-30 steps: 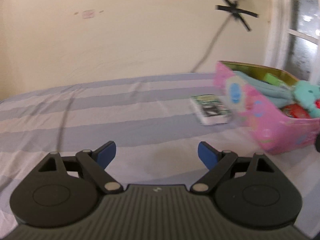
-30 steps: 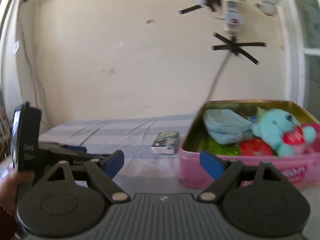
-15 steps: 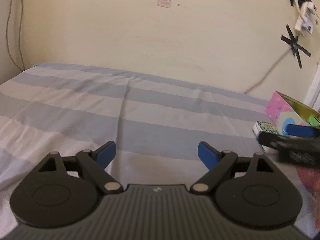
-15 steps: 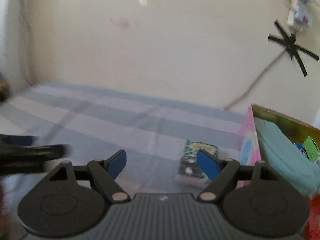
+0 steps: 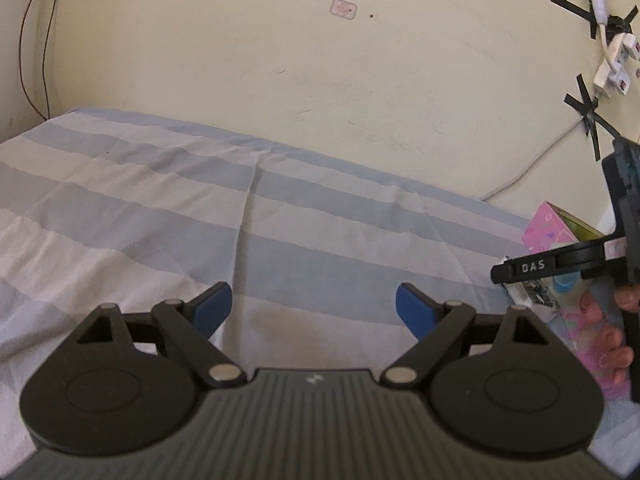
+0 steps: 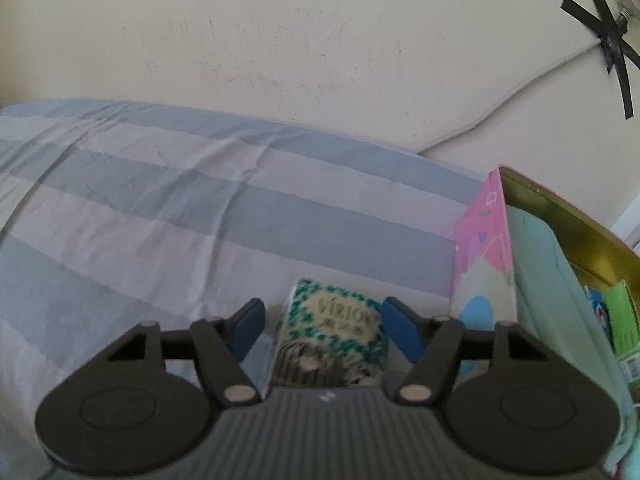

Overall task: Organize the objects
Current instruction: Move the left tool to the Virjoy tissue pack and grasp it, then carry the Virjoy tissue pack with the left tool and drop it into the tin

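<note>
Small packet point(image 6: 334, 336) lying flat on the striped bed point(image 6: 168, 216), just beside the pink box point(image 6: 482, 240), green-patterned top facing up. Largest first: bed spreading wide under blue and white bands, running back to the cream wall point(image 6: 300, 40). Pink box sitting at the bed's right side, holding a pale blue cloth point(image 6: 548, 280) and a green item point(image 6: 624, 320). Right gripper point(image 6: 322, 324) tilting down over the packet, jaws closing, packet lying between the blue pads, pads not yet pressing on it. Left gripper point(image 5: 314, 312) hovering over bare sheet, jaws spread wide, gripping nothing. Fingers point(image 5: 604, 320) of the person's right hand showing at the left view's edge, wrapping the other tool's handle.
</note>
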Demonstrator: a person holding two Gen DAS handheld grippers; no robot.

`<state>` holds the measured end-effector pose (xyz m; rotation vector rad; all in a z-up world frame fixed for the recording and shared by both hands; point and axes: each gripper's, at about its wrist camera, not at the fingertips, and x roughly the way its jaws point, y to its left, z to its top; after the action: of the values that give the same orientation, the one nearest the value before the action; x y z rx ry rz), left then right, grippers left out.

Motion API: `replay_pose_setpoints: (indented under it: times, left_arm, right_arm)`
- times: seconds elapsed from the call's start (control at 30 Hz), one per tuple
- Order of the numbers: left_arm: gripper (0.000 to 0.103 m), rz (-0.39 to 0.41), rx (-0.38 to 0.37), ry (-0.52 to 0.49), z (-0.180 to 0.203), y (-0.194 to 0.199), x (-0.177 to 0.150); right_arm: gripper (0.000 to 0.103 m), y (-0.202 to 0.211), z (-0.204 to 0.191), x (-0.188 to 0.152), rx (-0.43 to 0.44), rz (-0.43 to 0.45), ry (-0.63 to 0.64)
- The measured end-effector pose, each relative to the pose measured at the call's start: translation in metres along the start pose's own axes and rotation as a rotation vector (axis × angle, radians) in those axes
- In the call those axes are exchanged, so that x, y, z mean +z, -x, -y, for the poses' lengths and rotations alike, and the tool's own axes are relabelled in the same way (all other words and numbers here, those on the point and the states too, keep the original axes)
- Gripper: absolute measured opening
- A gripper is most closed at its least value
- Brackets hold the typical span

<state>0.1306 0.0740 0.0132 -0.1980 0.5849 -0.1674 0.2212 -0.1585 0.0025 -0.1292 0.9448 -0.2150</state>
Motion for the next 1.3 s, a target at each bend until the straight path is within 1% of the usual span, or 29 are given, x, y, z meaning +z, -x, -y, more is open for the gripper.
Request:
replay_pose_setpoints:
  times: [0.07,0.13,0.17,0.2,0.27,0.33,0.4,0.47,0.53,0.57,0.6,0.63,0.67,0.73,0.77,0.83,0.9,0.93,0.97,1.0,1.07,1.1,1.2,1.27,1.3]
  left_arm:
    - [0.091,-0.006,-0.002,0.003,-0.001,0.000,0.000]
    - [0.091,-0.008,-0.004,0.006,-0.001,-0.001,0.002]
    - [0.091,-0.009,-0.006,0.010,-0.002,-0.001,0.003]
    - [0.091,-0.010,-0.007,0.013,-0.002,-0.001,0.003]
    - [0.091,-0.017,-0.008,0.016,-0.002,-0.007,0.004]
    - [0.091,-0.021,-0.012,0.021,-0.003,-0.008,0.005]
    - [0.091,-0.021,-0.007,0.023,-0.003,-0.009,0.006]
    - [0.091,-0.023,0.004,0.022,-0.003,-0.011,0.005]
    - [0.091,-0.030,0.010,0.021,-0.004,-0.013,0.005]
    - [0.091,-0.034,0.011,0.020,-0.004,-0.014,0.005]
    - [0.091,-0.038,0.010,0.017,-0.004,-0.015,0.005]
    - [0.091,-0.040,0.009,0.013,-0.003,-0.015,0.005]
    - [0.091,-0.043,0.009,0.009,-0.002,-0.016,0.004]
    - [0.091,-0.045,0.008,0.004,-0.002,-0.017,0.003]
    - [0.091,-0.043,0.005,0.005,-0.001,-0.016,0.003]
    - [0.091,-0.036,-0.016,0.013,-0.003,-0.015,0.003]
    - [0.091,-0.027,-0.094,0.027,-0.004,-0.012,0.004]
    - [0.091,-0.025,-0.142,0.028,-0.003,-0.010,0.004]
    - [0.091,-0.023,-0.184,0.019,-0.001,-0.009,0.003]
    - [0.091,-0.023,-0.215,0.002,0.002,-0.008,0.003]
    - [0.091,-0.027,-0.259,-0.036,0.009,-0.008,0.000]
    - [0.091,-0.031,-0.282,-0.049,0.012,-0.007,-0.001]
    - [0.090,-0.073,-0.356,-0.056,0.016,-0.010,-0.005]
    - [0.089,-0.120,-0.383,-0.056,0.017,-0.012,-0.009]
    - [0.089,-0.132,-0.390,-0.059,0.019,-0.009,-0.011]
  right_arm:
    - [0.066,-0.001,-0.001,0.005,0.010,-0.042,0.008]
    - [0.067,0.001,-0.006,0.004,0.003,-0.051,0.021]
    - [0.067,0.002,-0.005,0.005,0.014,-0.060,0.017]
    - [0.062,0.003,-0.002,0.005,0.032,-0.067,0.001]
    - [0.058,0.007,0.004,0.001,0.071,-0.053,-0.026]
    - [0.056,0.016,0.000,-0.006,0.130,-0.021,-0.023]
    - [0.056,0.030,-0.016,-0.017,0.213,0.020,0.046]
    - [0.056,0.049,-0.040,-0.036,0.303,0.061,0.163]
    - [0.056,0.069,-0.061,-0.060,0.367,0.107,0.294]
    - [0.056,0.080,-0.071,-0.074,0.389,0.135,0.370]
    - [0.056,0.090,-0.078,-0.087,0.393,0.159,0.421]
    - [0.057,0.099,-0.081,-0.097,0.389,0.185,0.450]
    - [0.060,0.108,-0.081,-0.108,0.391,0.218,0.453]
    - [0.073,0.124,-0.071,-0.123,0.394,0.285,0.412]
    - [0.082,0.130,-0.065,-0.130,0.398,0.313,0.373]
    - [0.083,0.138,-0.052,-0.144,0.413,0.336,0.297]
    - [0.083,0.140,-0.043,-0.156,0.435,0.338,0.229]
    - [0.083,0.140,-0.043,-0.156,0.435,0.338,0.229]
    - [0.083,0.138,-0.039,-0.162,0.451,0.332,0.178]
    - [0.084,0.136,-0.037,-0.166,0.450,0.329,0.160]
    - [0.084,0.130,-0.036,-0.169,0.451,0.307,0.127]
    - [0.084,0.128,-0.035,-0.170,0.467,0.298,0.109]
    - [0.083,0.122,-0.035,-0.170,0.486,0.278,0.080]
    - [0.080,0.119,-0.036,-0.170,0.494,0.270,0.079]
    - [0.080,0.118,-0.036,-0.169,0.498,0.269,0.076]
